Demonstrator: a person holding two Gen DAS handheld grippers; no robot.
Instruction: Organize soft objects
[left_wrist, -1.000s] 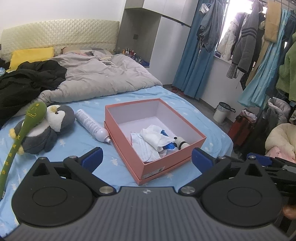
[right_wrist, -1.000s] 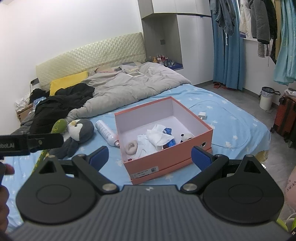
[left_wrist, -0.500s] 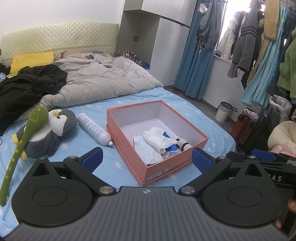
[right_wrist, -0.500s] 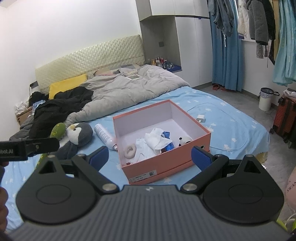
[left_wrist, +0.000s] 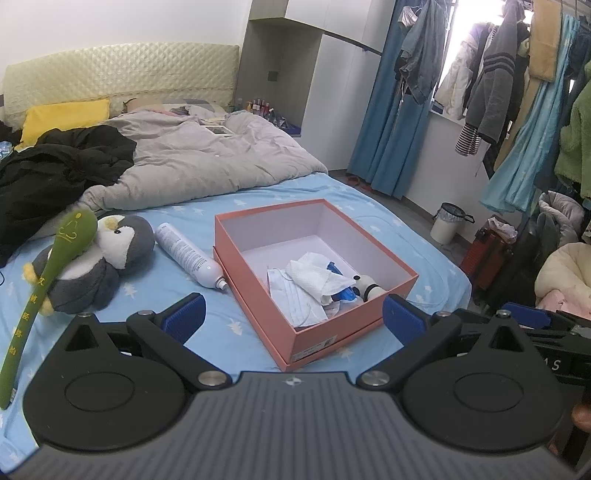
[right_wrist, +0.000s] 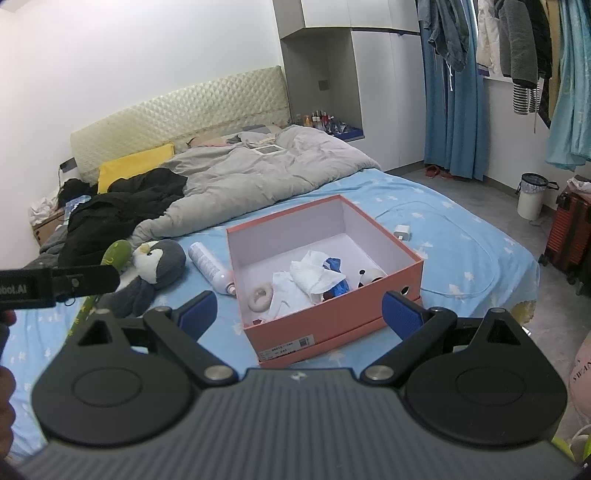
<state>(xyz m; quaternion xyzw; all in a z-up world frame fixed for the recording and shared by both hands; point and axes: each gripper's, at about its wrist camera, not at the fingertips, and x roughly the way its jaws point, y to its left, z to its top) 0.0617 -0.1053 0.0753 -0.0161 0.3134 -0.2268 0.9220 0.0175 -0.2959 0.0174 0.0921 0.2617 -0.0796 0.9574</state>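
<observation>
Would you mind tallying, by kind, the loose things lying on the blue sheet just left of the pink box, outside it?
Plush penguin: 1
Green plush stick with yellow writing: 1
White spray bottle: 1
Total: 3, all outside the pink box; both grippers are open and hold nothing.

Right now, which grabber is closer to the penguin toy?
Left. The left gripper hangs open just in front of the penguin, which lies off its left finger. The right gripper sits farther right, facing the pink box.
</observation>
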